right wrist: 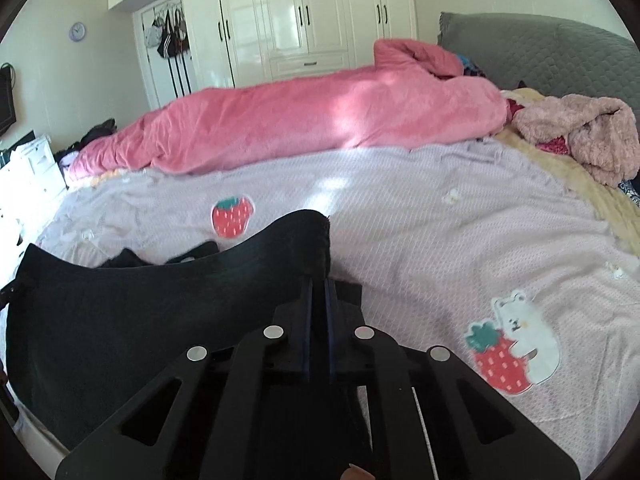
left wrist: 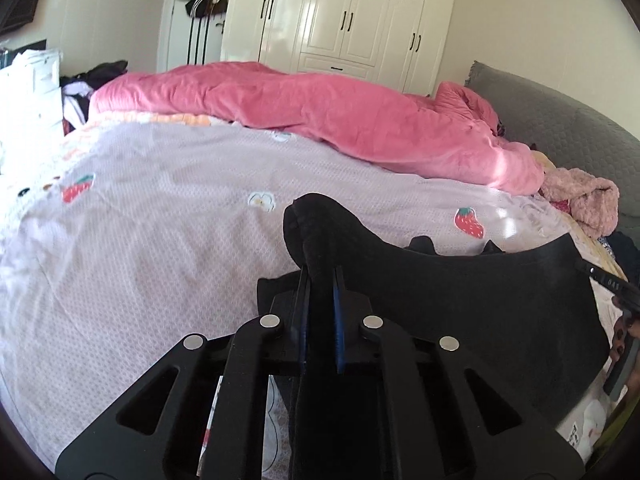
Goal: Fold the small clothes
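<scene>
A small black garment [left wrist: 460, 304] hangs stretched between my two grippers above the lilac bedsheet [left wrist: 160, 208]. My left gripper [left wrist: 320, 272] is shut on the garment's left corner, which bunches up past the fingertips. The garment spreads to the right, where the other gripper's edge [left wrist: 624, 320] shows. In the right wrist view my right gripper [right wrist: 319, 280] is shut on the garment's right corner, and the black garment [right wrist: 140, 312] spreads left. A second dark piece [right wrist: 160, 256] lies on the sheet [right wrist: 440, 232] behind the held edge.
A rolled pink duvet [left wrist: 340, 120] lies along the far side of the bed. A fluffy pink garment [right wrist: 580, 136] sits by the grey headboard [right wrist: 560, 52]. White wardrobes [left wrist: 340, 16] stand behind. White drawers [left wrist: 28, 92] and a pile of dark clothes are at the far left.
</scene>
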